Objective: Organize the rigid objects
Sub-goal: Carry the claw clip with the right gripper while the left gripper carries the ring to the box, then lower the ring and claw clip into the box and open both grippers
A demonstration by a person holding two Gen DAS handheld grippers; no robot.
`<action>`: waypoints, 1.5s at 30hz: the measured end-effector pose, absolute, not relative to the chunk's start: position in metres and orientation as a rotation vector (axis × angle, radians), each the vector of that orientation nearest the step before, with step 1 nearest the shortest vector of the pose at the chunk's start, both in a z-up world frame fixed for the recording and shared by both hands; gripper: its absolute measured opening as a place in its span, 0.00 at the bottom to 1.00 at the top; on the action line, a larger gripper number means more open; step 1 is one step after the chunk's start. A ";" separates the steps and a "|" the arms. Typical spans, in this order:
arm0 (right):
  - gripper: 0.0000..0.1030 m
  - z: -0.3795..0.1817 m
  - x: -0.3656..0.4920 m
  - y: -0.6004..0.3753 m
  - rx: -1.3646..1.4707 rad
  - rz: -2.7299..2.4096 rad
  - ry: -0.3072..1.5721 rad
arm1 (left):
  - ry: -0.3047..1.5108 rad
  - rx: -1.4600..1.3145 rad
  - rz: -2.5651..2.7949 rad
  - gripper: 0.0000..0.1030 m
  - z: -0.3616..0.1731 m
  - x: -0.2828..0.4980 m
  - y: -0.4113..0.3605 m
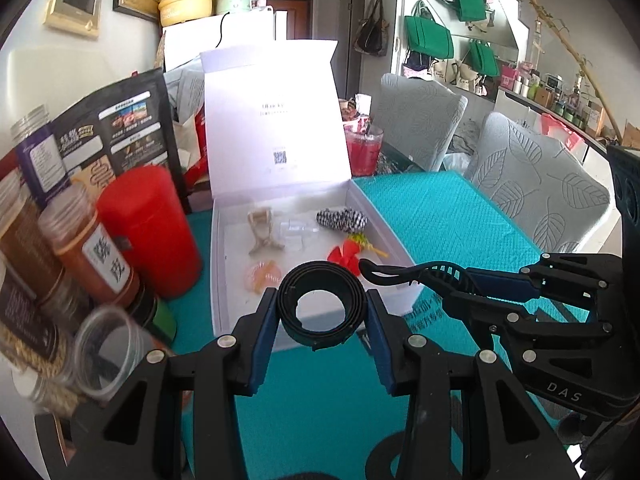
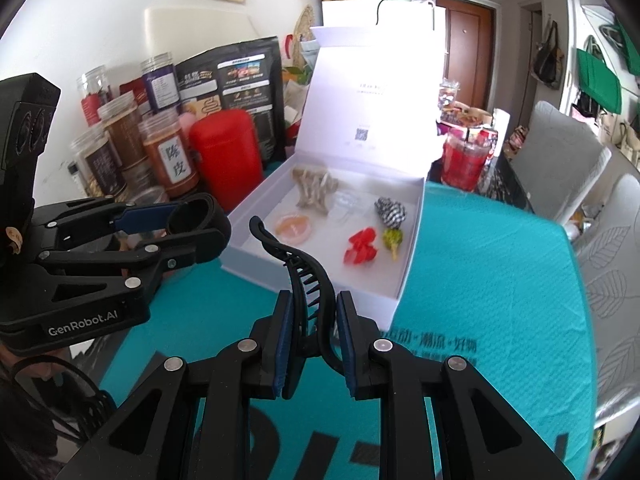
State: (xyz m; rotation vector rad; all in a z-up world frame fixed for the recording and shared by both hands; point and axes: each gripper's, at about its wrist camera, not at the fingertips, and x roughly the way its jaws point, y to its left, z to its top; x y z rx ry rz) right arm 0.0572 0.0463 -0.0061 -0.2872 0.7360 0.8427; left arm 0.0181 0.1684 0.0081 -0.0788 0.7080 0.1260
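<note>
Left gripper (image 1: 322,312) clamps one black coil (image 1: 322,304); right gripper (image 2: 310,336) pinches one black hair claw (image 2: 296,268).

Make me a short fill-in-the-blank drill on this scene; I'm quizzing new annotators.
1. The left claw grips a coiled black ____.
2. The right claw is shut on a black hair ____.
3. The open box on the table is ____ in colour.
4. The table cover is ____.

Missing words: belt; clip; white; teal
</note>
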 end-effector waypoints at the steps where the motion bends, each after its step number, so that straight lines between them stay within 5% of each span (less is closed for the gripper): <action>1: 0.21 -0.004 0.060 0.047 -0.288 0.843 0.731 | 0.702 -0.074 0.126 0.41 0.010 0.022 0.169; 26: 0.21 0.029 0.161 0.072 -0.245 0.791 0.661 | 0.610 -0.084 0.175 0.41 0.037 0.127 0.202; 45: 0.21 -0.026 0.218 0.107 -0.180 0.810 0.833 | 0.795 -0.092 0.181 0.41 -0.020 0.194 0.230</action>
